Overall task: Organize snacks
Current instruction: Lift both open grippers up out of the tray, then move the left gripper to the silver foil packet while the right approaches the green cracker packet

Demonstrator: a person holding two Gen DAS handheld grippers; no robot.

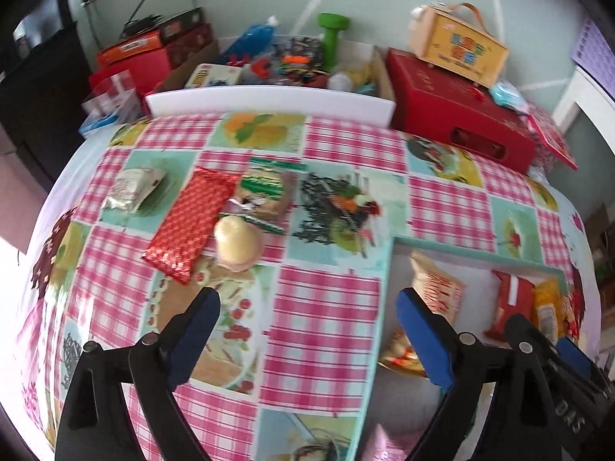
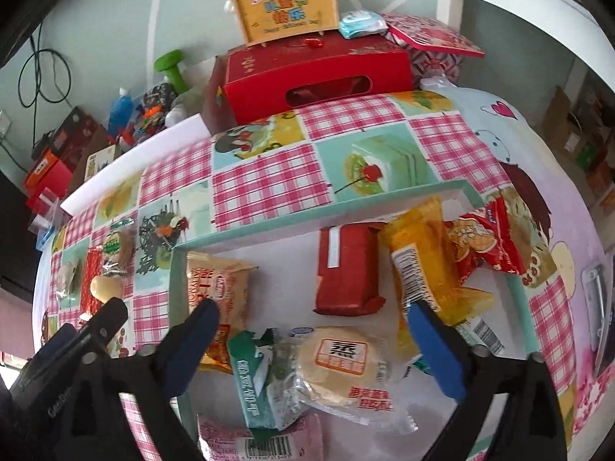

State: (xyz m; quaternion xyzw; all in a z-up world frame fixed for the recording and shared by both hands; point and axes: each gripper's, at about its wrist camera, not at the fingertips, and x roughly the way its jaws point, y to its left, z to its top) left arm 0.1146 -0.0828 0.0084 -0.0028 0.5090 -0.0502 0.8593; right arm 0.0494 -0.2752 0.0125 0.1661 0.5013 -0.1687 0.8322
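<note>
Left claw (image 1: 307,330) spread wide and empty, hanging over the pink-checked, fruit-printed cloth on the bench (image 1: 323,307) at lower centre of its view; right claw (image 2: 313,342) likewise wide open, nothing between the blue pads, poised over the shallow white tray with a mint-green rim (image 2: 269,226) in the lower half of its view.

Already lying in the tray: a round pale bun in clear wrap (image 2: 338,365) and a green-and-white sachet (image 2: 257,380) directly under the right claw, a dark red flat packet (image 2: 346,269) above them, an orange-yellow barcoded pouch (image 2: 419,265) to the right, a beige printed bag (image 2: 215,280) against the left wall, a red crinkled bag (image 2: 488,242) draped over the far right corner.

Left to gather, on the cloth at mid-left of the left view: a long red diamond-patterned wrapper (image 1: 188,219), a pale round bun in film (image 1: 238,244) touching its lower right edge, a green-striped clear packet (image 1: 265,192) just behind, a silvery-white pouch (image 1: 134,188) further left.

Likely trouble: bun and red wrapper touching, so closing on one could drag or pinch the other; slick film apt to slip; soft bun apt to be squashed by a hard squeeze; red crinkled bag on the rim apt to slide out if nudged; both claws near together over the tray's left edge, so a clash possible.
</note>
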